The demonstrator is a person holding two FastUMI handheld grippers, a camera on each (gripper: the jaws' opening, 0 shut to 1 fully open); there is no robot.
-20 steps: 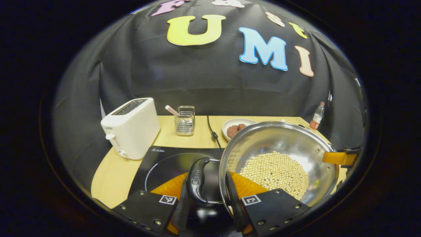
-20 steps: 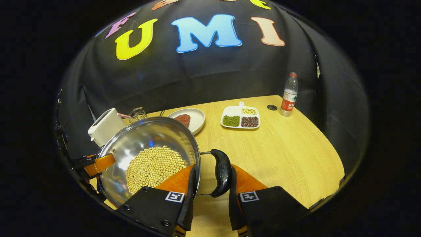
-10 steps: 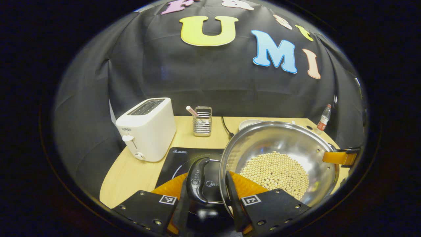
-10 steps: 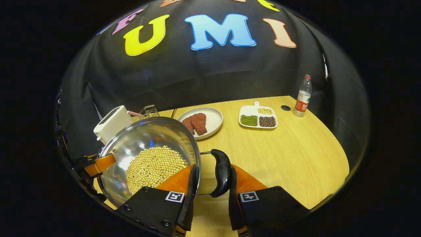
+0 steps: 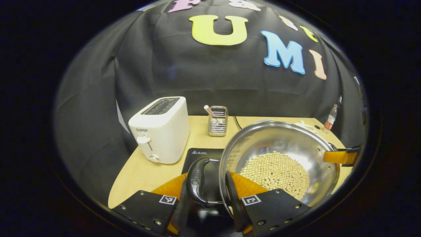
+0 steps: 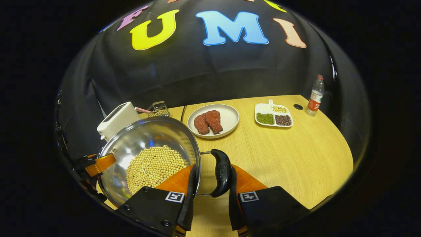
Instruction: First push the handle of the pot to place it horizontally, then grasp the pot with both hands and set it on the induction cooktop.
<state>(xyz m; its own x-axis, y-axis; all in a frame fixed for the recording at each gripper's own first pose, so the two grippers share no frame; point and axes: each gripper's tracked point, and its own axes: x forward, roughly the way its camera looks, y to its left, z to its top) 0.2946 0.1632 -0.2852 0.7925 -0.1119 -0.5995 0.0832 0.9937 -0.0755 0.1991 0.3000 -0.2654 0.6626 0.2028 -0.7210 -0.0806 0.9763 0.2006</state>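
A steel pot point(image 5: 279, 154) holding pale beans point(image 5: 275, 171) hangs above the table between both grippers. My left gripper point(image 5: 205, 181) is shut on the pot's black left handle point(image 5: 195, 180) and the rim beside it. My right gripper point(image 6: 213, 171) is shut on the black right handle point(image 6: 222, 171) and its rim. The black induction cooktop point(image 5: 201, 155) lies partly under the pot's left side, just ahead of the left gripper. The right gripper's finger point(image 5: 340, 156) shows at the pot's far rim in the left gripper view, and the left gripper's finger point(image 6: 97, 164) in the right gripper view.
A white toaster point(image 5: 161, 130) stands left of the cooktop, with a wire holder point(image 5: 217, 121) and a black cable point(image 5: 236, 122) behind it. On the wooden table point(image 6: 296, 154) are a plate of meat point(image 6: 227, 126), a divided dish of beans point(image 6: 273, 115) and a bottle point(image 6: 315, 95).
Both grippers have carried the pot leftward over the table. The toaster and cooktop have come nearer in the left gripper view, and the pot now covers more of the cooktop.
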